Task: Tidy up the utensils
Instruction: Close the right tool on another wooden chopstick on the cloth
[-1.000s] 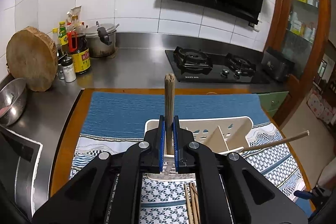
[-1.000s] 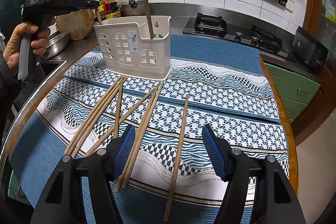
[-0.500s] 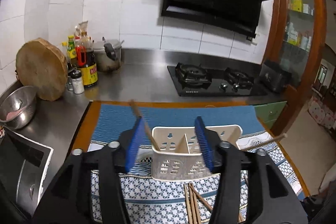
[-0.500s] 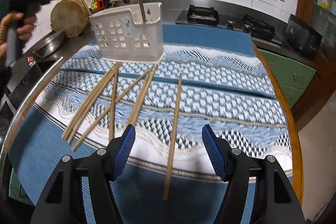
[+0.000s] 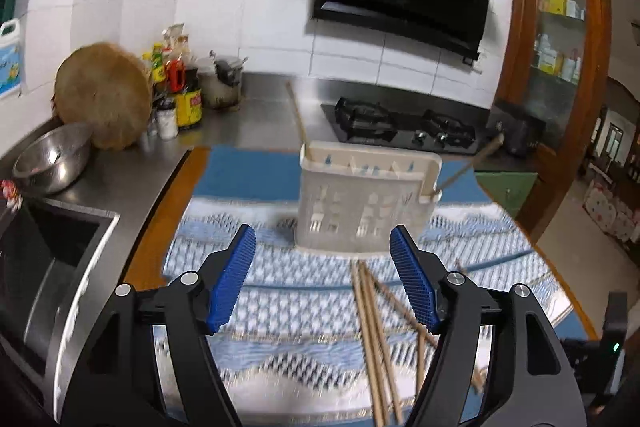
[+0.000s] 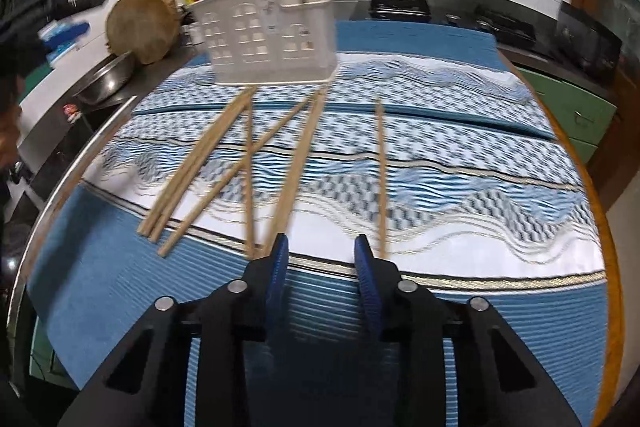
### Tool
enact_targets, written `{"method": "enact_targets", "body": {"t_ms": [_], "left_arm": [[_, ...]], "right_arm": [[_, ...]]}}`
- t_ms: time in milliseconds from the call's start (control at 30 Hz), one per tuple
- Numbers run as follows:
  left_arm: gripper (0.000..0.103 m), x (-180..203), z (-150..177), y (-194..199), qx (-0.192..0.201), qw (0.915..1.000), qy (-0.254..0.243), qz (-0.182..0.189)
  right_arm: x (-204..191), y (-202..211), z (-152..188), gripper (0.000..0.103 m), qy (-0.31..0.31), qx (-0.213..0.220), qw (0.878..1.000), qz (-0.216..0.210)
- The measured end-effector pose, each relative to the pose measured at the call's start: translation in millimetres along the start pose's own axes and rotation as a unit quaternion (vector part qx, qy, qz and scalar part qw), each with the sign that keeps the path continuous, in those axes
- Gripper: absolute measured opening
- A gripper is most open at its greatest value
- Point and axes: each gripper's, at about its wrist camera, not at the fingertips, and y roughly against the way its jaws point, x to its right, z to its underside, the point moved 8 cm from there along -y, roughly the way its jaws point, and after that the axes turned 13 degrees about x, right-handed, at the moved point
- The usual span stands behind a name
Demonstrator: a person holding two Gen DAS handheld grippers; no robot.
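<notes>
A white slotted utensil holder stands on the patterned cloth, with one chopstick leaning out of its left end and another out of its right end. It also shows in the right wrist view. Several wooden chopsticks lie loose on the cloth in front of it; one chopstick lies apart to the right. My left gripper is open and empty, above the cloth near the holder. My right gripper is partly open and empty, at the near ends of the loose chopsticks.
A steel counter at the left holds a metal bowl, a round wooden board, sauce bottles and a pot. A sink lies at the left edge. A black gas hob is behind the cloth.
My left gripper let go of the chopstick into the holder, opened wide and pulled back. My right gripper moved toward the loose chopsticks and its jaws narrowed.
</notes>
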Motion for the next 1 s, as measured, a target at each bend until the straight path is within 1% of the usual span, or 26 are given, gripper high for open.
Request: {"method": "enact_targets", "body": {"t_ms": [100, 200, 300, 533, 633, 767, 800, 833, 1000], "left_arm": [[0.070, -9.2, 27.7, 11.6, -0.013, 0.9999, 0.002, -0.011], [0.070, -18.0, 43.3, 16.2, -0.022, 0.9995, 0.004, -0.020], [0.070, -21.8, 63.2, 24.2, -0.035, 0.9992, 0.002, -0.017], [0.070, -8.8, 97.7, 35.2, -0.064, 0.9978, -0.013, 0.013], [0.070, 3.4, 107.6, 38.0, -0.073, 0.9966, -0.013, 0.034], [0.070, 21.6, 122.1, 38.2, -0.088, 0.9943, -0.018, 0.058], [0.069, 27.6, 126.2, 37.3, -0.093, 0.9933, -0.019, 0.065], [0.068, 32.2, 127.9, 36.8, -0.095, 0.9927, -0.020, 0.071], [0.068, 51.2, 138.3, 33.3, -0.108, 0.9899, -0.032, 0.086]], "right_arm": [[-21.6, -7.3, -2.2, 0.027, 0.014, -0.005, 1.000, -0.024], [-36.5, -17.5, -3.5, 0.025, 0.030, -0.009, 0.999, -0.035], [-43.3, -31.6, -4.1, 0.021, 0.036, -0.020, 0.998, -0.038], [-49.3, -54.6, -3.1, 0.020, 0.056, -0.038, 0.997, -0.033], [-49.1, -62.1, -0.4, 0.015, 0.064, -0.048, 0.996, -0.028], [-49.0, -64.4, -1.5, 0.013, 0.074, -0.045, 0.996, -0.022], [-47.8, -64.9, -1.8, 0.008, 0.078, -0.042, 0.996, -0.015], [-47.0, -65.1, -2.1, 0.007, 0.080, -0.041, 0.996, -0.014], [-43.2, -61.5, -4.2, 0.007, 0.067, -0.035, 0.997, -0.017]]}}
